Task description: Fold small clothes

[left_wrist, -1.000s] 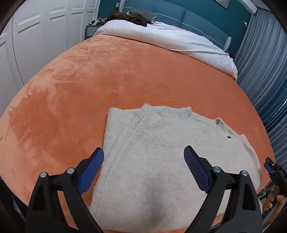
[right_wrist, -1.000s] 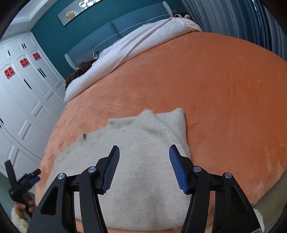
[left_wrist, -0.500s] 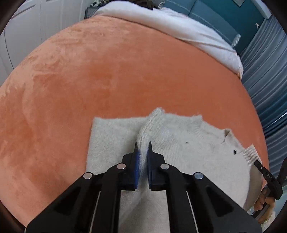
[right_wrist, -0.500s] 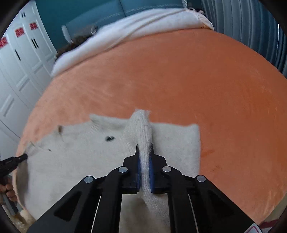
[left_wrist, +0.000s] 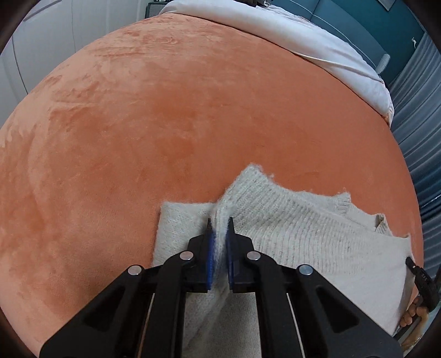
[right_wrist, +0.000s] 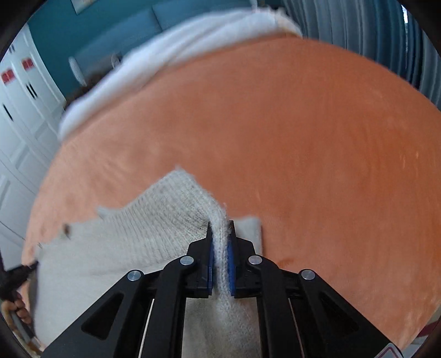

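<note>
Barely begun, judging by the sweater (left_wrist: 303, 236): cream knit, spread near the front edge of the bed on the orange blanket (left_wrist: 193, 115), body mostly flat, a ribbed part standing up in a peak toward the far side. Looks partly tucked already, with a flat layer showing beside the raised knit on either outer side, though hard to say how many folds are in. No neat finished bundle yet; main fold over and smoothing seemingly left to do.

Pinched at two spots, one near each outer side. Left gripper (left_wrist: 219, 220) closed down to a narrow slit, blue pads (left_wrist: 210, 256) pressing a raised ridge of knit from both sides. Right gripper (right_wrist: 220, 224) likewise clamped on a ridge of the same sweater, wool bunched up between the pads and trailing back under the black frame. Right view blurred, so fine detail of the far edge lost there.

Further out: white bedding (left_wrist: 303, 35) heaped at the head of the bed, teal headboard (left_wrist: 366, 24) behind, white wardrobe doors (right_wrist: 19, 115) on one side, blue-grey curtains (left_wrist: 419, 110) on the other
</note>
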A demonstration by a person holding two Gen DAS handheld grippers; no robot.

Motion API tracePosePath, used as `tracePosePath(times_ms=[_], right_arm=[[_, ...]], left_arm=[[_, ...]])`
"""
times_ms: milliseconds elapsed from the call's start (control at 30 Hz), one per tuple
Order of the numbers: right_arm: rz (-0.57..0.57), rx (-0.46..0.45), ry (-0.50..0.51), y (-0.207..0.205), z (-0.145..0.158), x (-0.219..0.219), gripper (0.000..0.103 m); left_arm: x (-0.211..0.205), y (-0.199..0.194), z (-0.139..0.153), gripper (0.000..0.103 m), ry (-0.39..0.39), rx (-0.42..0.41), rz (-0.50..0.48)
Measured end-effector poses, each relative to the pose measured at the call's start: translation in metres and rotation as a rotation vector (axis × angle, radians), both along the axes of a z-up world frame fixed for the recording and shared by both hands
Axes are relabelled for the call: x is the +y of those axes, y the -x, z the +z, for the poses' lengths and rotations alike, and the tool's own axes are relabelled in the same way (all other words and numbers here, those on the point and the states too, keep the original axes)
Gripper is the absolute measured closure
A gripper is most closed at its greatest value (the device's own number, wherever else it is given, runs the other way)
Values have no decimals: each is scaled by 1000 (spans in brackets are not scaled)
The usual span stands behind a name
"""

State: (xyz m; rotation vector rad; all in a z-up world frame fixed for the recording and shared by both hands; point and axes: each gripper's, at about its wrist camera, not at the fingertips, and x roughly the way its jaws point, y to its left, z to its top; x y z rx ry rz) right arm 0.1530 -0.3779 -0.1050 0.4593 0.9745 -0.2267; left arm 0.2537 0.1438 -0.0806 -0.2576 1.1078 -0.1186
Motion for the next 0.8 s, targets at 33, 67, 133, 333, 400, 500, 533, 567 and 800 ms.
tracePosePath(times_ms=[33,67,133,333,400,500,533,567,800], right_arm=[[5,34,-7,-3,-7,1,96],[-6,13,13,0,0,4,93],[-24,-47,42,15,24,13,84],[168,-198,73,95,76,107,84],[283,-171,22,103,62,160,84],[403,-94,30,105,29,222,88],[431,-44,46,104,15,234,88],[463,10,65,106,2,244,88],[343,-65,21,125,31,210,90]], left_arm=[[-2,-1,-1,95,-15,1,-3],[-4,0,0,92,-33,0,-3],[-5,6,13,87,-38,-7,0],[-33,103,81,57,-71,-191,-26],[-60,133,81,53,-21,-182,-75],[-101,166,51,53,-46,-90,-153],[-106,173,37,53,-70,-58,-154],[-107,180,24,53,-92,-25,-150],[-77,201,6,57,-71,5,-103]])
